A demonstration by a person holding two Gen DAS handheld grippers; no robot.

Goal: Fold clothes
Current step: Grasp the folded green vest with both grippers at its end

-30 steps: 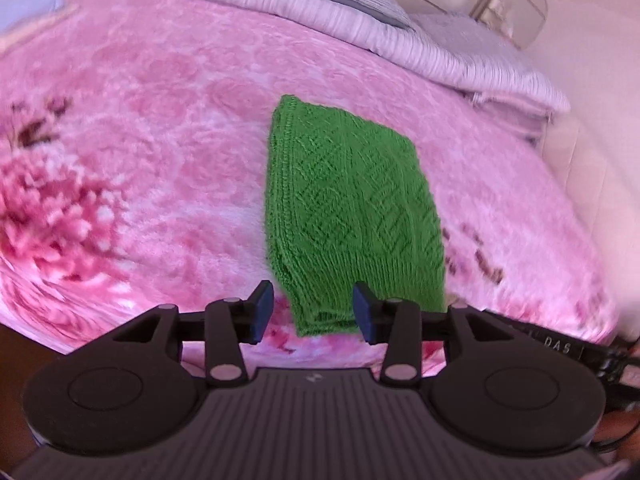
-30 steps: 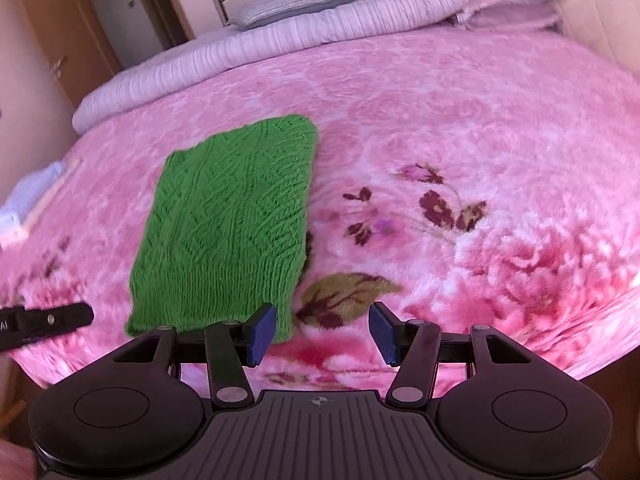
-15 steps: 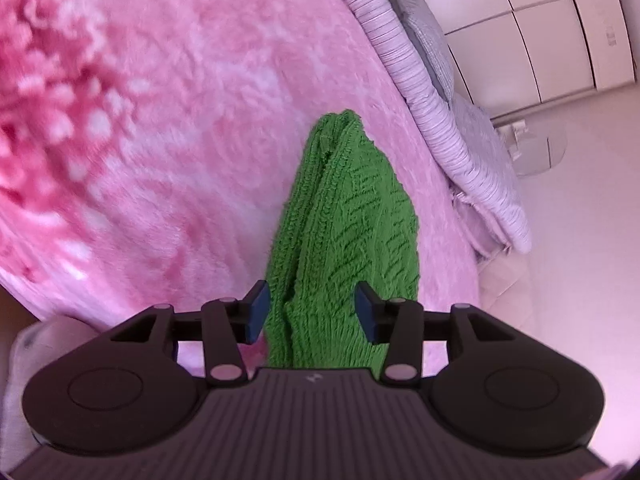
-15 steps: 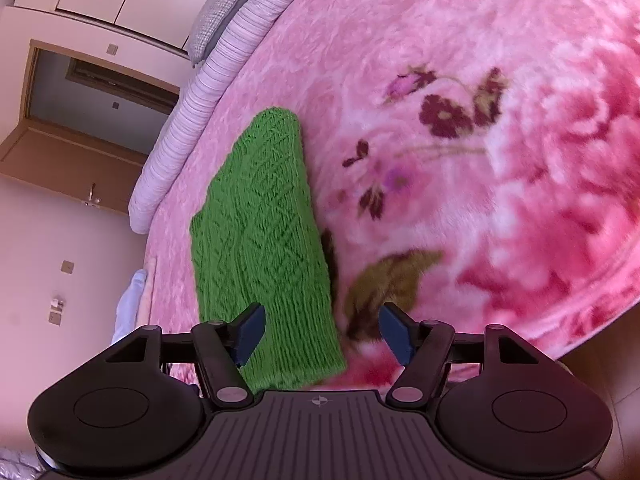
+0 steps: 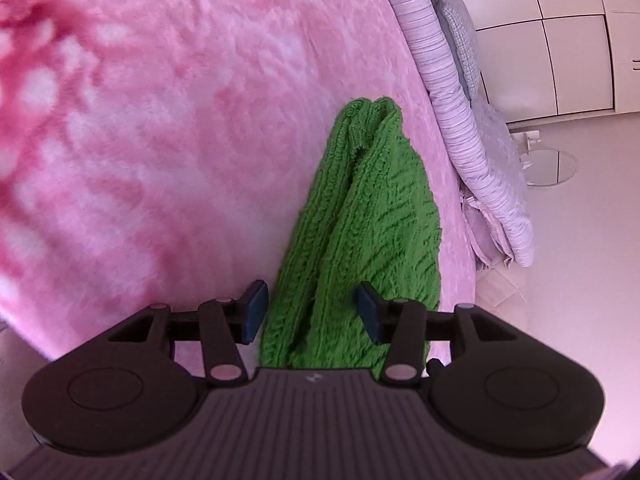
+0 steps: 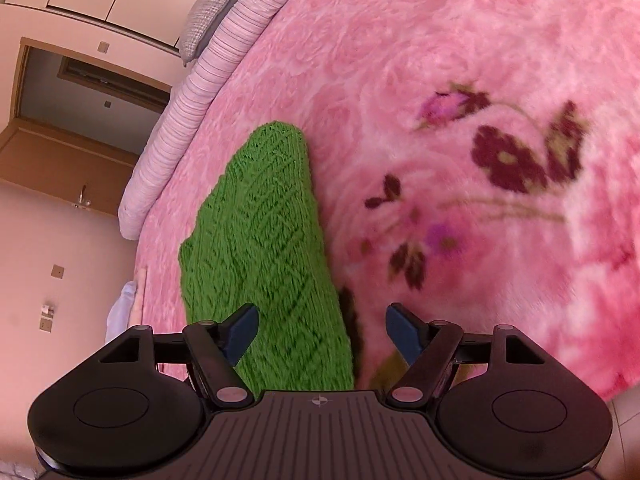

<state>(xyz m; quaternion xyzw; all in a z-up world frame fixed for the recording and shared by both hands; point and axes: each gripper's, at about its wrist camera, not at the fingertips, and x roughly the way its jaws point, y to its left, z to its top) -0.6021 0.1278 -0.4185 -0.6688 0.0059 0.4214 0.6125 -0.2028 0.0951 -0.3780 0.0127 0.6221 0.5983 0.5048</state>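
Observation:
A green knitted garment [image 5: 372, 236] lies folded into a long strip on the pink floral blanket [image 5: 160, 140]. Both views are rolled sideways and sit low at its near end. My left gripper [image 5: 312, 312] is open, and the garment's near left corner lies between its blue pads, which stand apart from the knit. In the right wrist view the same green garment [image 6: 260, 240] runs away from me. My right gripper [image 6: 322, 334] is open wide around the near right corner; the knit fills the left half of the gap and pink blanket [image 6: 460, 60] shows in the right half.
A striped lilac duvet roll [image 5: 452, 92] and a grey pillow [image 5: 460, 28] lie at the bed's far end. White wardrobe doors [image 5: 560, 40] stand behind. A wooden door [image 6: 68, 164] and wall sockets show in the right wrist view. The bed edge is close below both grippers.
Both grippers have dropped low to the garment's near edge and rolled sideways. The near corners now sit between the open fingers. The garment itself has not moved.

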